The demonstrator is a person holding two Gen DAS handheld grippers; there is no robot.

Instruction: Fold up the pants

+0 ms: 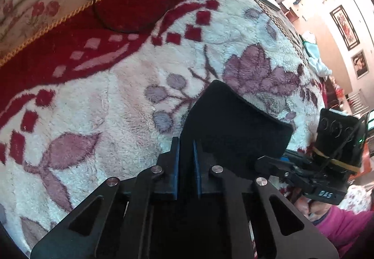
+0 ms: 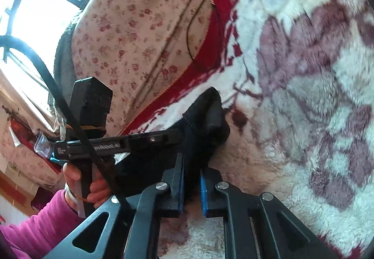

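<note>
While both claws pinch the same dark garment, the fold looks barely begun: only a small stretch of the black fabric pants (image 1: 236, 123) shows, lifted off the bed, and how much of them is already doubled over I cannot tell. On the left side, the left claw (image 1: 186, 154) is closed on an edge of the cloth, its blue-padded jaws nearly together with the black fabric running up between them and fanning out ahead over the fluffy white bed blanket with purple flowers and a red border (image 1: 93, 107). Further right, the right claw (image 2: 191, 175) is likewise clamped on the pants, which bunch up just beyond its tips and drape across the other tool's arm. A hand (image 2: 93, 186) in a pink sleeve (image 2: 39, 224) holds that left tool. By my judgement, laying the cloth flat on the blanket and making the folds all remains to do.
</note>
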